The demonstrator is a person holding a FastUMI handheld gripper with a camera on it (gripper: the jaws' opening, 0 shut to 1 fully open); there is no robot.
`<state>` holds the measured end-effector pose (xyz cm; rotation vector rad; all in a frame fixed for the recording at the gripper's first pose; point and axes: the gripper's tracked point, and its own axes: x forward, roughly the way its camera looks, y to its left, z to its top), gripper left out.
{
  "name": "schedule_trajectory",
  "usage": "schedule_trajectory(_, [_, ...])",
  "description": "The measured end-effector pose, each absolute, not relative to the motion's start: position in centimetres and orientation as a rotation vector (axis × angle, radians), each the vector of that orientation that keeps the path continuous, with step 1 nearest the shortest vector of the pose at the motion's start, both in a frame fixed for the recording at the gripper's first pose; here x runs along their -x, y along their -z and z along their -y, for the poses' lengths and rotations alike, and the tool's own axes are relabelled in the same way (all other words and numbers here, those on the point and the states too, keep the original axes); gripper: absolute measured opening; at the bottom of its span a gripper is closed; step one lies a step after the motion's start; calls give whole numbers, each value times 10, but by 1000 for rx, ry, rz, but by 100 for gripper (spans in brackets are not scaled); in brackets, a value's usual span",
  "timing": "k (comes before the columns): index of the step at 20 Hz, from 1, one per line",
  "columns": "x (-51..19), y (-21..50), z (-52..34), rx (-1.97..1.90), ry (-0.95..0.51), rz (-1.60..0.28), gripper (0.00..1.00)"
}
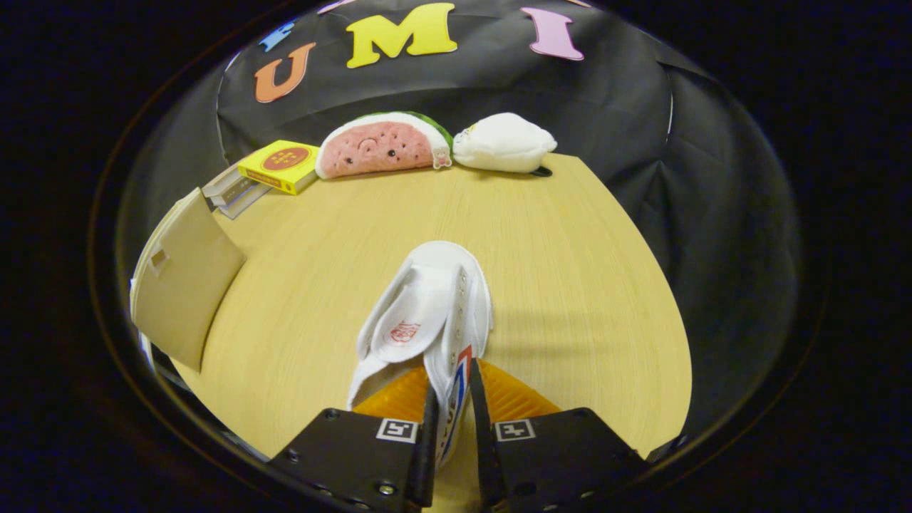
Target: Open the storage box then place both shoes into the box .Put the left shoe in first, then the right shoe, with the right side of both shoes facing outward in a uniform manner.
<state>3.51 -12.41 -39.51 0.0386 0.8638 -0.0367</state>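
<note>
The gripper (450, 410) is clamped narrow on the white shoe (427, 313), both fingers pressing the heel collar where a red and blue stripe runs down between them. The shoe points straight ahead, toe away, tongue splayed open, and it seems to sit on the wooden table (570, 271), though whether the sole touches is hard to judge from here. Off to the left stands the beige storage box (185, 278), its flap leaning up at the table's edge. Along the far side sit a yellow box (281, 165) on some books, a watermelon-slice plush (381, 146) and a white plush (504, 142).
</note>
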Motion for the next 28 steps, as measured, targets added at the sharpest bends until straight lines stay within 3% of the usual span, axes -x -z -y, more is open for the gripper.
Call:
schedule_trajectory(1, [-35,398,128,-48,57,-874,24])
schedule_trajectory(2, [-31,398,125,-68,57,-891,1])
schedule_trajectory(18, [-2,337,45,-346,118,-858,0])
schedule_trajectory(28, [18,238,-72,-474,123,-760,0])
